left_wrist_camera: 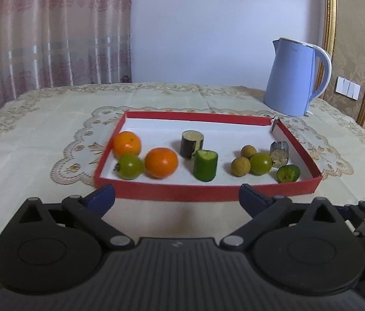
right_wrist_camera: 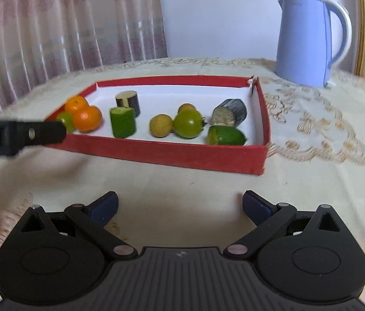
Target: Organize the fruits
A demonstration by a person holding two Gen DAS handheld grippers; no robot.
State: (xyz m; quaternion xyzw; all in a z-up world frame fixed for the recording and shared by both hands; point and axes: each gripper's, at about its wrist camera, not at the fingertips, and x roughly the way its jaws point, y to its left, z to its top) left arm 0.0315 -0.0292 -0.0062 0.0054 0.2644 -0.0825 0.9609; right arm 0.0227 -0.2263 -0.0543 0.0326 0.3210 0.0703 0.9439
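— Both grippers, left gripper (left_wrist_camera: pixel 177 199) and right gripper (right_wrist_camera: pixel 180 206), hang spread wide, grasping nothing, over the embroidered tablecloth (left_wrist_camera: pixel 40 134).

— Curtain (left_wrist_camera: pixel 48 31) left, fruits in the red tray (left_wrist_camera: pixel 177 191) mid-table, blue kettle (left_wrist_camera: pixel 296 77) right.

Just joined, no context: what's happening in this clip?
A person holds two handheld grippers in front of a red tray on a cloth-covered table. Both the left gripper and right gripper are open and empty, short of the tray. Inside lie two oranges, green tomatoes, small tan fruits, cucumber pieces and eggplant pieces. Nothing is picked up yet. A blue kettle stands behind.
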